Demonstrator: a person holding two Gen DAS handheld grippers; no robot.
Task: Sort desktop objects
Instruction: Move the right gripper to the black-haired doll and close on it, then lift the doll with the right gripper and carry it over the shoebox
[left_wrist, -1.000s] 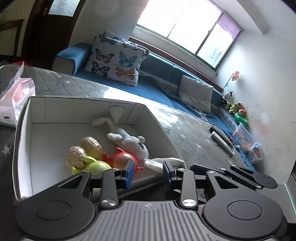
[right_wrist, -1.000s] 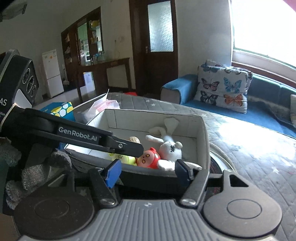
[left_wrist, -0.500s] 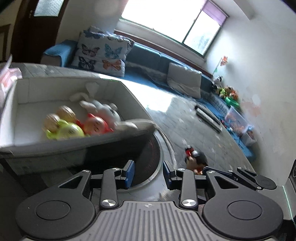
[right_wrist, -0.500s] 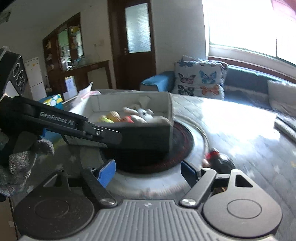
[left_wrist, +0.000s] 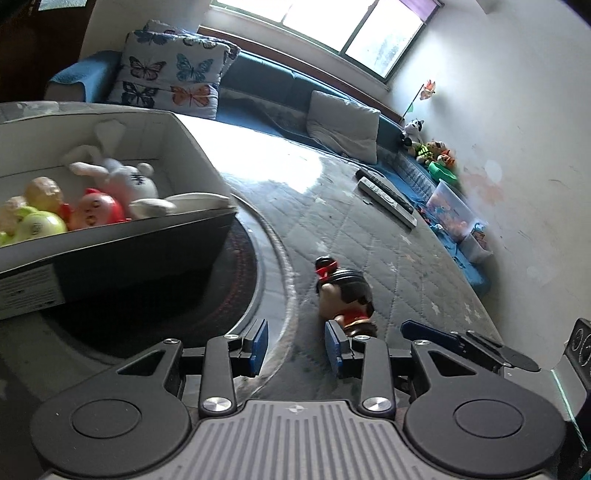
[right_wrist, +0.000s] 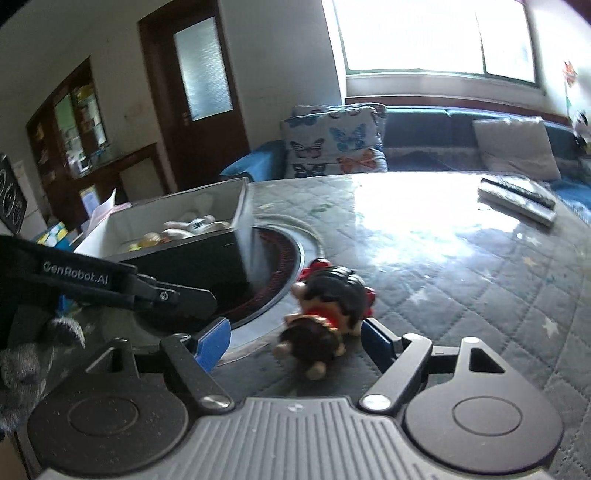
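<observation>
A small figurine (right_wrist: 325, 314) with black hair and red trim lies on the quilted tabletop (right_wrist: 461, 295). My right gripper (right_wrist: 295, 341) is open wide, and the figurine lies between its blue pads without being pressed. My left gripper (left_wrist: 295, 341) is open by a narrow gap with nothing in it; the figurine (left_wrist: 343, 291) lies just ahead of its right finger. The open cardboard box (left_wrist: 129, 258) at left holds a white rabbit (left_wrist: 125, 181), a red doll (left_wrist: 98, 208) and a green ball (left_wrist: 37, 227). A finger (left_wrist: 417, 328) of the right gripper shows at lower right.
A dark round inset (left_wrist: 221, 295) in the table lies under the box. Two remote controls (left_wrist: 388, 199) rest at the table's far side, near the blue sofa (left_wrist: 266, 85). A clear bin of toys (left_wrist: 450, 210) stands by the wall. A gloved hand (right_wrist: 29, 354) holds the left gripper.
Both grippers swung away from the box, rightward and lower, to the figurine on the table. The right jaws widened. The left jaws kept the same gap.
</observation>
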